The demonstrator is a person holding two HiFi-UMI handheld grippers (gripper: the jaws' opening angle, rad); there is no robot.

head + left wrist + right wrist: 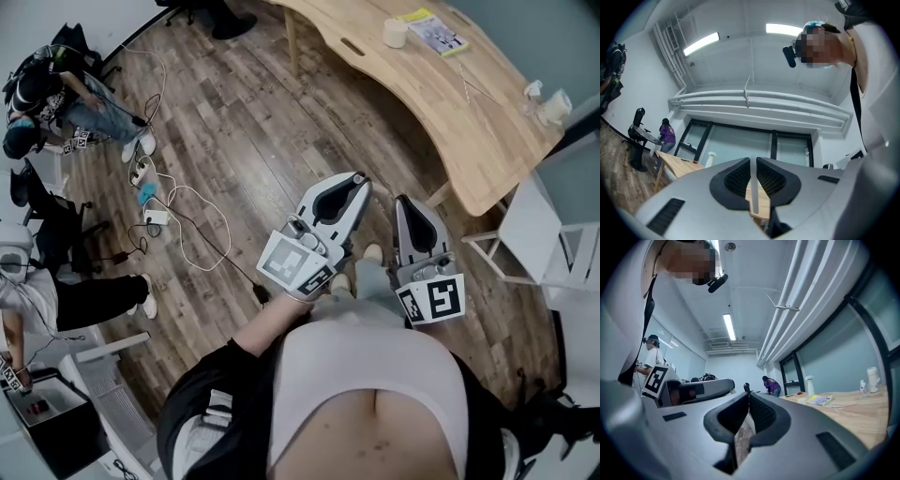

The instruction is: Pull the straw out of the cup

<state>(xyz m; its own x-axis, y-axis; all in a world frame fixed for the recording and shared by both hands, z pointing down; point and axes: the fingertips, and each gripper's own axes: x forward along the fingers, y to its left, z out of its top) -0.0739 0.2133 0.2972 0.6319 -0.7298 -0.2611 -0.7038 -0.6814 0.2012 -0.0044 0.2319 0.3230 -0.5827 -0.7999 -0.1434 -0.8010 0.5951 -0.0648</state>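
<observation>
Both grippers are held close to the person's body over the wooden floor, pointing toward the curved wooden table [487, 141]. My left gripper [359, 178] [753, 159] has its jaws drawn together to a thin slit with nothing in it. The tips of my right gripper [405, 200] [747, 393] meet and hold nothing. On the far part of the table stand a small white round container [396, 33] and a yellow booklet [437, 31] [819, 400]. Pale bottles [553, 105] stand near its right edge. I cannot make out a straw in any cup.
A white frame stool [539, 239] stands right of the table's near end. Cables and a power strip [155, 216] lie on the floor to the left. People sit at the left edge [56, 94] [94, 300]. A black box [42, 412] is at bottom left.
</observation>
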